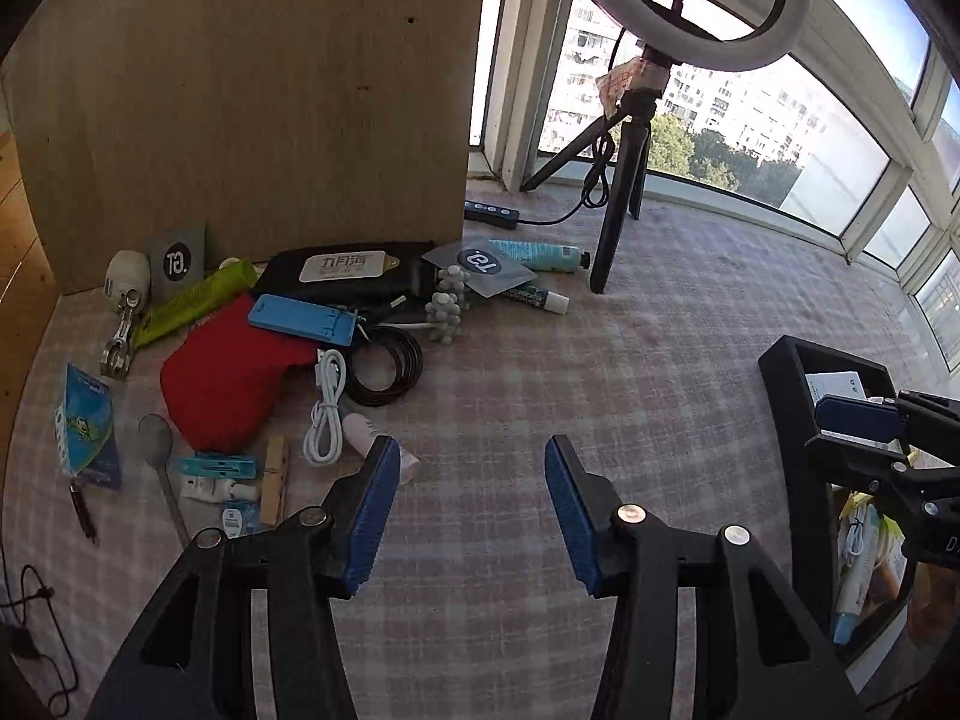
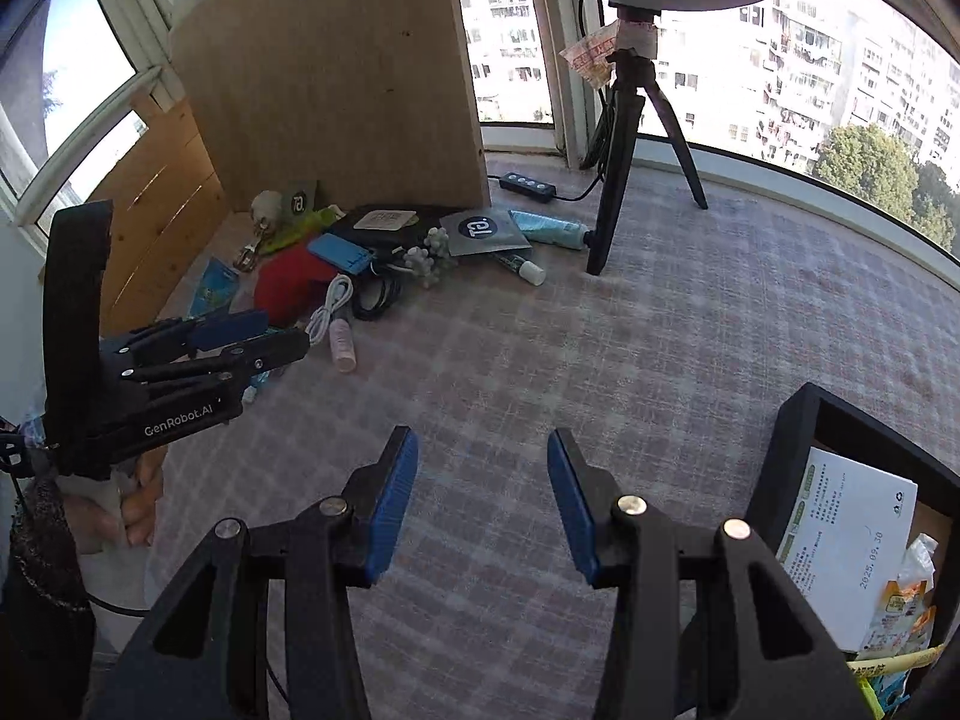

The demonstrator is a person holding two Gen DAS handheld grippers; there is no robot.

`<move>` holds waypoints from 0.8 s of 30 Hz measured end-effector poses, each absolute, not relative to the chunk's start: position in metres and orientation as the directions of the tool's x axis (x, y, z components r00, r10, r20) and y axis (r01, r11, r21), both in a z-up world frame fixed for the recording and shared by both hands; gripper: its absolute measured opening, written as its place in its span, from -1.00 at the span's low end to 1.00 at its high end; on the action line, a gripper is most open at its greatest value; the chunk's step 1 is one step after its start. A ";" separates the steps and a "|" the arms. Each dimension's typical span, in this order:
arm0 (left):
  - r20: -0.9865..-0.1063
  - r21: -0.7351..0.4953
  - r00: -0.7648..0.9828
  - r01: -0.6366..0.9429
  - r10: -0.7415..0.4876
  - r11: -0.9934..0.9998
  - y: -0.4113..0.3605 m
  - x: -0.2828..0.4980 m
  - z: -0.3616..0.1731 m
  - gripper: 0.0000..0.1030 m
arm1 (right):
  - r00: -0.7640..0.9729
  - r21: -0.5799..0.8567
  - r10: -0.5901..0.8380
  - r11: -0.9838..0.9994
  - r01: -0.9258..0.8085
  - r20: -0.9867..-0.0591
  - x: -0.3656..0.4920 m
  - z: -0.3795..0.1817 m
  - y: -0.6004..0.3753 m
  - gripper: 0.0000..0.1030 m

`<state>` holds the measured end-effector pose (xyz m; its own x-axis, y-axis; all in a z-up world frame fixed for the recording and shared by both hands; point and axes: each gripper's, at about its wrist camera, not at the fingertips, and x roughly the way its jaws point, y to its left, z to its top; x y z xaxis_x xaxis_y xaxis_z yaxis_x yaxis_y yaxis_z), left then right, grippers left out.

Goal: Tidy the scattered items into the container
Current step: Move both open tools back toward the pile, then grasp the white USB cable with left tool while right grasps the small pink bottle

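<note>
Between picks: both the left gripper [image 1: 473,501] and right gripper [image 2: 483,495] hover with jaws open and empty, the pile [image 1: 252,354] at left awaiting transfer to the black box [image 2: 798,450] at lower right.

Both tongs [image 1: 473,504] [image 2: 483,495] gape (nothing held).

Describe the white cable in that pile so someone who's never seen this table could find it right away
Start at the tall wooden board standing at the back of the table; the clutter lies at its foot. Find the big red pouch in that pile. The white cable lies just right of it, folded into a long narrow bundle, unlike the black cable beside it, which is wound in a round coil.
</note>
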<state>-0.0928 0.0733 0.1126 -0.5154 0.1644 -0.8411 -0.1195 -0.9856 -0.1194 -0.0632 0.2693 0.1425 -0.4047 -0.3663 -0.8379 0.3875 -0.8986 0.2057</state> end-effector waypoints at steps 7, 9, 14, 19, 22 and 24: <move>-0.867 -0.142 -0.478 -0.030 0.139 -0.989 0.032 -0.113 0.084 -0.12 | -0.320 0.180 -0.380 -0.842 0.508 -0.868 -0.087 0.111 0.195 -0.14; -0.874 -0.149 -0.467 -0.014 0.139 -0.989 0.026 -0.117 0.076 -0.14 | -0.301 0.173 -0.373 -0.832 0.526 -0.877 -0.093 0.100 0.180 -0.14; -0.886 -0.165 -0.441 0.005 0.146 -0.986 0.016 -0.129 0.060 -0.17 | -0.259 0.175 -0.368 -0.813 0.555 -0.893 -0.107 0.077 0.152 -0.14; -0.892 -0.187 -0.420 0.002 0.169 -0.982 0.014 -0.142 0.049 -0.17 | -0.235 0.173 -0.363 -0.800 0.574 -0.902 -0.118 0.061 0.130 -0.14; -0.897 -0.207 -0.400 0.002 0.189 -0.978 0.013 -0.150 0.042 -0.17 | -0.230 0.162 -0.355 -0.794 0.586 -0.906 -0.125 0.053 0.117 -0.14; -0.900 -0.216 -0.387 -0.002 0.200 -0.976 0.014 -0.154 0.037 -0.17 | -0.228 0.154 -0.347 -0.792 0.591 -0.909 -0.129 0.048 0.111 -0.14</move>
